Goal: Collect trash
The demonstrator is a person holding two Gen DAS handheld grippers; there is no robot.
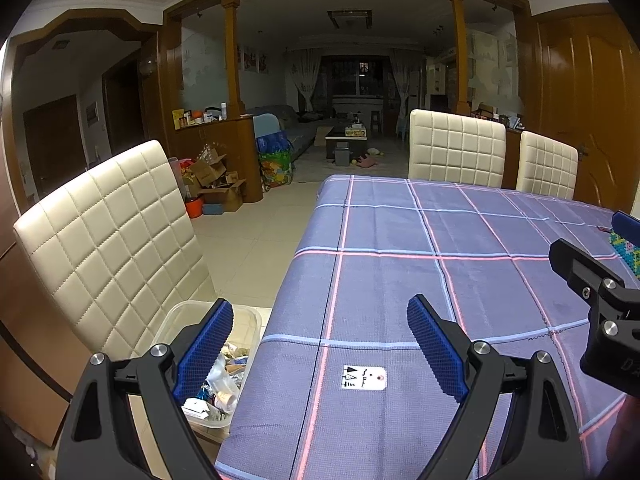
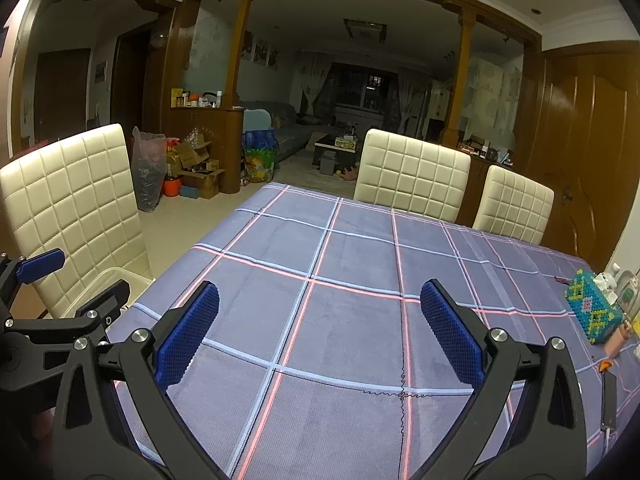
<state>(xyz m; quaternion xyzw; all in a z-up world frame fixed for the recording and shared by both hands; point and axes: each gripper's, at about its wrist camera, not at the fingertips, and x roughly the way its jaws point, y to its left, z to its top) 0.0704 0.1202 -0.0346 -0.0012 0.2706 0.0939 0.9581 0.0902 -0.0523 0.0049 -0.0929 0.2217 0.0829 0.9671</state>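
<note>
A clear plastic bin (image 1: 176, 320) stands on the floor at the table's left edge, holding several wrappers and bits of trash (image 1: 224, 380). My left gripper (image 1: 320, 344) is open above the table's left edge, its left finger over the bin, nothing between the blue pads. My right gripper (image 2: 320, 332) is open over the checked cloth with nothing in it. Each gripper shows at the side of the other's view: the right one (image 1: 592, 272) and the left one (image 2: 76, 284). The bin's rim (image 2: 108, 276) peeks out beside the chair.
A purple checked tablecloth (image 1: 440, 280) covers the table. A cream quilted chair (image 1: 104, 240) stands left of the bin; two more (image 1: 456, 148) stand at the far side. A beaded box (image 2: 592, 308) and small items sit at the table's right edge. Cardboard boxes (image 1: 216, 184) clutter the floor beyond.
</note>
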